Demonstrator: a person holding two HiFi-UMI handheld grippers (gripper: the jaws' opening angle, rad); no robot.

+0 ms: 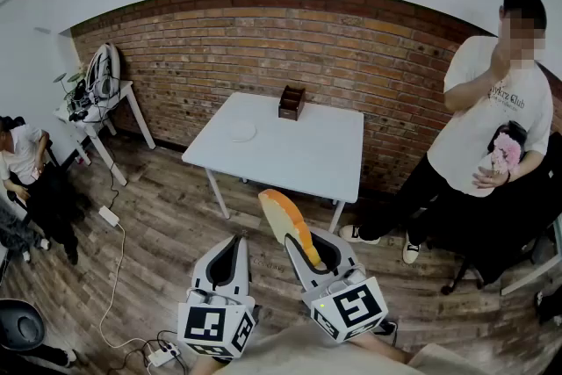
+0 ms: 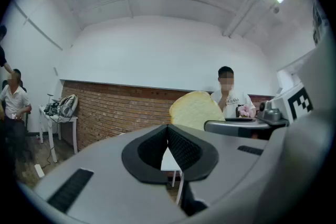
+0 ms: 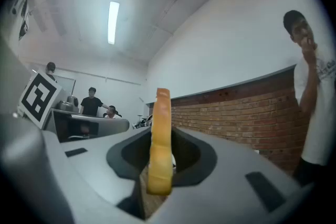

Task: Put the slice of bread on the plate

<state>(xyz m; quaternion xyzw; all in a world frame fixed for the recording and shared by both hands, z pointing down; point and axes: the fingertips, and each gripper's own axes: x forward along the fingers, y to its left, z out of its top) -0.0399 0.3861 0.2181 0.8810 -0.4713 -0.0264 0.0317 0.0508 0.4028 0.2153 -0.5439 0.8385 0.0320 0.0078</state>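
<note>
Left gripper (image 1: 237, 240) level, jaws together, empty; right gripper (image 1: 309, 248) level, clamped on bread slice (image 1: 285, 219).

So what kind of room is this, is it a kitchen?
Probably not a kitchen; it looks more like a workroom or studio. There is a bare brick wall, one plain white table on a wooden floor, and a side table piled with gear, with cables trailing nearby.

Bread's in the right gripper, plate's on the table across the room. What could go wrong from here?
The right gripper pinches the bread slice on edge, most of it past the jaws; it may slip while walking.
The plate looks small on the table; a slice released on edge could topple off.
A cable on the floor to the left could trip you.
</note>
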